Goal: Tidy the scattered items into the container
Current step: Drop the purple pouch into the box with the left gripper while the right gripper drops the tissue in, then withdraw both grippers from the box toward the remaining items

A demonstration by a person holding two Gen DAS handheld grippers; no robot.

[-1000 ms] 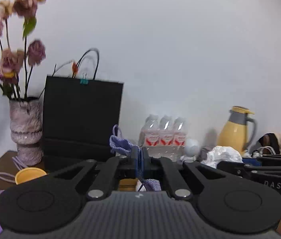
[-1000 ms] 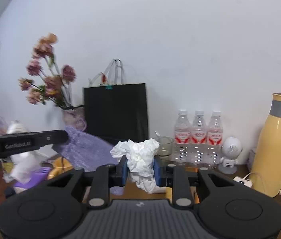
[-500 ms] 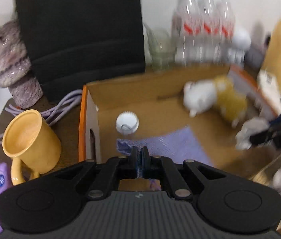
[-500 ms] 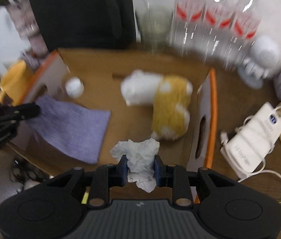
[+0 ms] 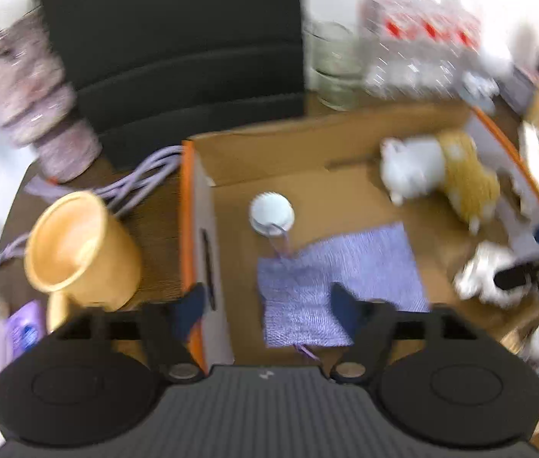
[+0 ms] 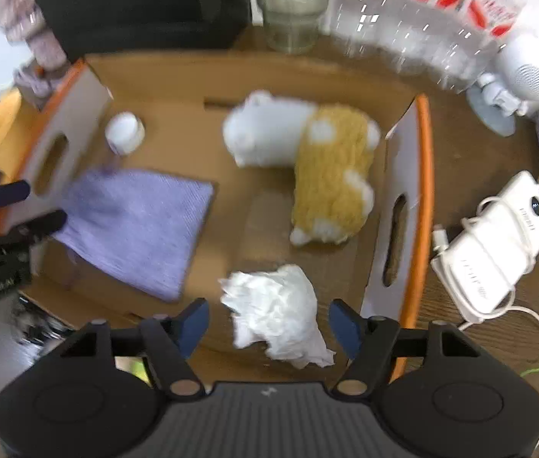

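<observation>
- Cardboard box (image 6: 178,76) with orange-edged side walls sits open on wooden table (image 6: 472,152); both grippers point down into it
- left gripper (image 5: 269,307) jaws have just been opening, now spread wide; nothing clamped; purple cloth pouch (image 5: 342,278) lies flat on box floor below them, released; left finger hangs over the box's left wall
- right gripper (image 6: 267,320) jaws have just been opening, now wide apart; crumpled white tissue (image 6: 277,315) sits loose between the fingers at near edge of box floor, pads not pressing on it
- white-and-yellow plush toy (image 6: 307,160) lies in far-right part of box; small white cap (image 6: 124,131) in far-left part, just beyond pouch
- outside box: yellow mug (image 5: 78,244) left of it; black bag (image 5: 178,38) and vase (image 5: 36,103) far left; glass jar (image 6: 294,4) and water bottles (image 6: 422,11) far side; white charger with cable (image 6: 494,244) right
- motion blur in left view; fine detail unclear
</observation>
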